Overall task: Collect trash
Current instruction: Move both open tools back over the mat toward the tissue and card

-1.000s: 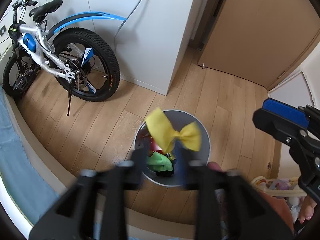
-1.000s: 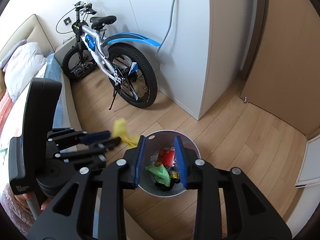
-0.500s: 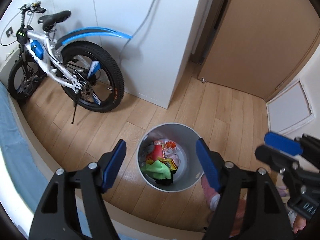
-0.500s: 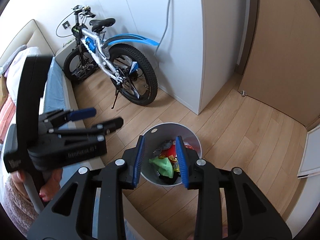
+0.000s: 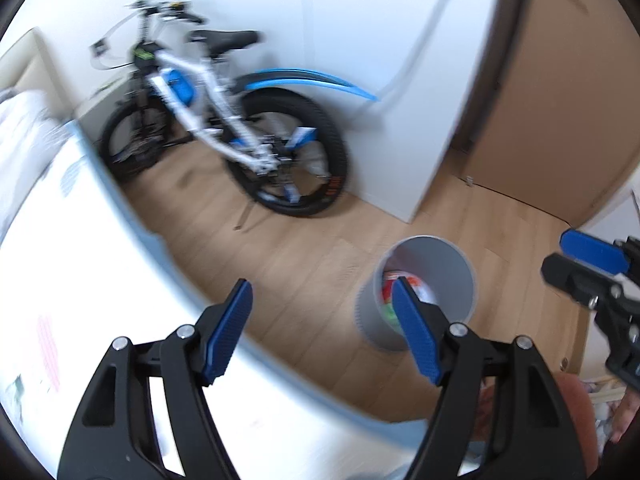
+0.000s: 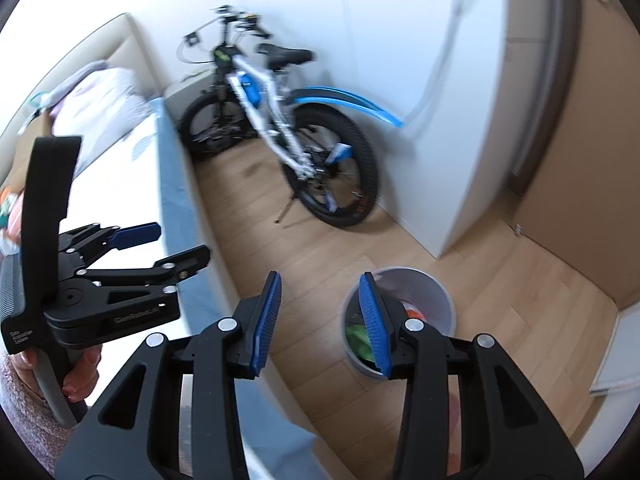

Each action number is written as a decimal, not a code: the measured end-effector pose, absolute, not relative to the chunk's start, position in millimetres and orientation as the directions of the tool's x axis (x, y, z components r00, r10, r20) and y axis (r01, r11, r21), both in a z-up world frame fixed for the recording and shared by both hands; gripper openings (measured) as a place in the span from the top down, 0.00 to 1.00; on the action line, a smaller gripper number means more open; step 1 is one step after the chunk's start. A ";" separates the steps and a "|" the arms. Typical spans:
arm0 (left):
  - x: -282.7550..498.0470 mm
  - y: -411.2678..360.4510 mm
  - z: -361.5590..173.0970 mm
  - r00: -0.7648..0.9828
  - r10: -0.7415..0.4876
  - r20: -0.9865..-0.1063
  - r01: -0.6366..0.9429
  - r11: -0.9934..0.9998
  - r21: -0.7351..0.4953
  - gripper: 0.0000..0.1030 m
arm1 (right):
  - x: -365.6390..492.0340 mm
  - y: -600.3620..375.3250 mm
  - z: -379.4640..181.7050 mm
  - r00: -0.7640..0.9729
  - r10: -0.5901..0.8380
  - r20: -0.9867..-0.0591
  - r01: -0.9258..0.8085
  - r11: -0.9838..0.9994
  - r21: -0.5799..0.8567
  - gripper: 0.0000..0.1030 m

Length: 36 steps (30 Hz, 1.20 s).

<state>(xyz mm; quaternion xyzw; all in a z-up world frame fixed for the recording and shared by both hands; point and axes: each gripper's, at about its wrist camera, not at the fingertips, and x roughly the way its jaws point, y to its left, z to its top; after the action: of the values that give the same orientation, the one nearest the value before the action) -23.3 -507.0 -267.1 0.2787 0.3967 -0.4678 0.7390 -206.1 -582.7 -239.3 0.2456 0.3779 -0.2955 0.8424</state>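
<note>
A grey round trash bin stands on the wooden floor with red and green wrappers inside; in the right wrist view the bin sits just right of my fingers. My left gripper hangs open and empty above the floor, left of the bin. Over the bed edge, the left gripper also shows at the left of the right wrist view. My right gripper has its jaws opening, with nothing between them. The right gripper also appears at the right edge of the left wrist view. Both views are motion-blurred.
A white and blue bicycle leans by the wall beyond the bin. A bed with white bedding fills the left side, its edge close below both grippers. A white wardrobe and a brown door stand behind.
The yellow wrapper held by the left gripper a second ago has gone from its jaws, which opened wide. Both grippers rose and swung left toward the bed. The right jaws widened.
</note>
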 end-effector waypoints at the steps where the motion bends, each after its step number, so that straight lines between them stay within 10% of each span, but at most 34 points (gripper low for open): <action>1: -14.1 -492.1 -262.6 0.272 -0.462 -0.844 0.899 0.435 0.051 0.30 | -198.3 -574.6 -235.0 0.554 -0.307 -0.774 0.668 0.718 0.193 0.59; 14: 94.3 -276.9 -204.7 0.553 -0.302 -0.776 0.597 0.794 0.116 0.25 | -66.6 -438.1 -182.6 0.679 -0.190 -0.710 0.426 0.889 0.169 0.39; 36: 226.5 -22.8 -257.5 0.656 0.085 -0.750 0.076 0.981 0.178 0.24 | 113.6 -226.1 -185.8 0.684 0.099 -0.723 -0.049 0.995 0.090 0.39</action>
<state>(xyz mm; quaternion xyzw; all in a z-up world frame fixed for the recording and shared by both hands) 226.5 -22.8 -257.5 0.0973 0.4150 0.0024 0.9046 113.6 -226.1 -185.8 0.0315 0.3957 0.0404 0.9170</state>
